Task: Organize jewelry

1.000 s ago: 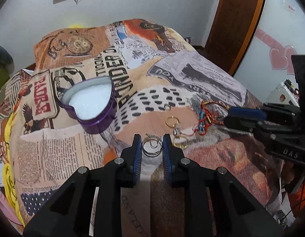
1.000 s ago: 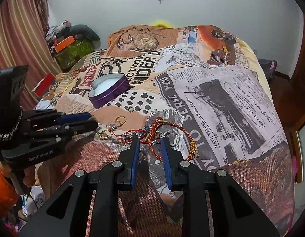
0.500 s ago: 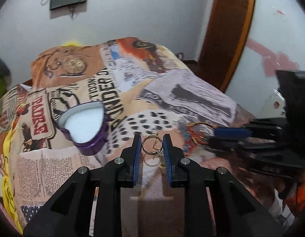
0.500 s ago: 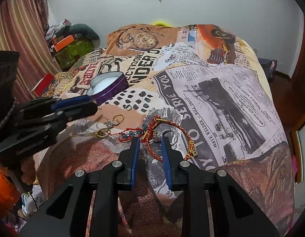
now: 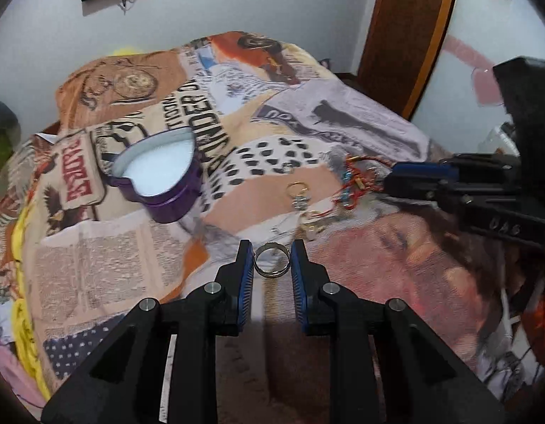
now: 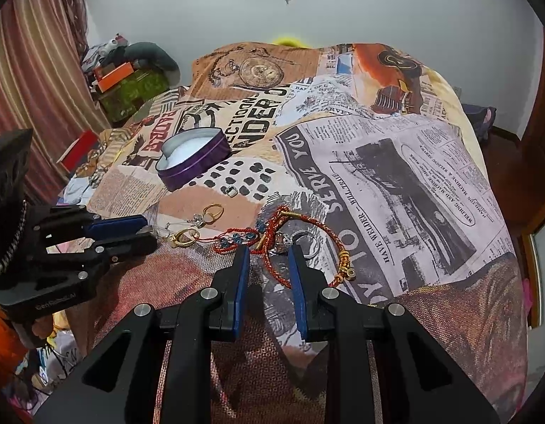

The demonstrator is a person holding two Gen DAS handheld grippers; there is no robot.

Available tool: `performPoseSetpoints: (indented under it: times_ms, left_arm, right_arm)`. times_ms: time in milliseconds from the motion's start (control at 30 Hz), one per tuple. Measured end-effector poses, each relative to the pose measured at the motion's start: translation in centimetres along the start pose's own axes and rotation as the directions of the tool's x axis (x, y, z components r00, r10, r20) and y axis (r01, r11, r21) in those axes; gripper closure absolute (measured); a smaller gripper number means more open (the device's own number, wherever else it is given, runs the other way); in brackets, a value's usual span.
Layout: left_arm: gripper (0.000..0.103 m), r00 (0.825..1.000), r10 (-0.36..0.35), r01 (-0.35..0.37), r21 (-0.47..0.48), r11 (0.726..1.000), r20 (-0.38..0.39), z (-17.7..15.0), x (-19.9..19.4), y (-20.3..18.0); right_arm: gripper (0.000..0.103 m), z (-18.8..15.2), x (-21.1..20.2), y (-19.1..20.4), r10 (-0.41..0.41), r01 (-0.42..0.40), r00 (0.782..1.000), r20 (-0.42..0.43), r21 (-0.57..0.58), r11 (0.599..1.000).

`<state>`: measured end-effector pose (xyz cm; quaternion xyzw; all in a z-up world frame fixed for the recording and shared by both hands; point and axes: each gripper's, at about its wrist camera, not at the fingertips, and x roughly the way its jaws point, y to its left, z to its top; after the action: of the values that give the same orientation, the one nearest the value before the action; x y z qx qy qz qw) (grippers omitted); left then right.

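Note:
My left gripper (image 5: 272, 251) is shut on a silver ring (image 5: 272, 259), held just above the printed blanket (image 5: 106, 258); it also shows in the right wrist view as the left gripper (image 6: 150, 232). A purple heart-shaped tin (image 5: 159, 173) (image 6: 191, 159) with a white lining lies open farther back on the left. My right gripper (image 6: 269, 258) (image 5: 387, 180) stands open by a narrow gap over a red cord bracelet (image 6: 308, 226) (image 5: 357, 176), whose cord runs under the gap without being pinched. A gold ring (image 6: 212, 212) (image 5: 297, 189), a gold hoop (image 6: 182, 238) and a small silver ring (image 6: 232, 191) lie between tin and bracelet.
A blue-bead bracelet (image 6: 237, 240) tangles with the red one. The bed drops away at the near and right edges. Boxes and a green bag (image 6: 131, 84) crowd the floor on the left, with a red box (image 6: 78, 148) by the bed. A wooden door (image 5: 406, 35) stands at the right.
The left gripper took the silver ring up off the blanket towards the tin, then came back down a little, ring still between its pads. The right gripper has not moved.

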<state>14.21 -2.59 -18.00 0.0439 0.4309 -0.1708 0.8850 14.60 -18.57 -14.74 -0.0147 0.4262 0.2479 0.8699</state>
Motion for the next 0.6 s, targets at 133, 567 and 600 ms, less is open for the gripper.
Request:
performPoseSetpoints:
  times_ms: [133,567,600]
  left_arm:
    - [0.082,1.0,0.019,-0.018,-0.008,1.0,0.014,0.6,0.5,0.0]
    - [0.082,0.994,0.041,-0.036,-0.043,0.998,0.098,1.3,-1.6,0.4]
    - [0.082,0.994,0.041,-0.036,-0.049,0.998,0.1,1.2,-1.7,0.6]
  right_arm:
    - [0.083,0.0,0.2,0.2,-0.001,0.001,1.0,-0.002,0.007,1.0]
    - [0.083,0.6,1.1,0.4,-0.065,0.065,0.998,0.004,-0.025,0.998]
    - [0.083,0.6,1.4,0.2,-0.074,0.074,0.997,-0.001,-0.023,0.997]
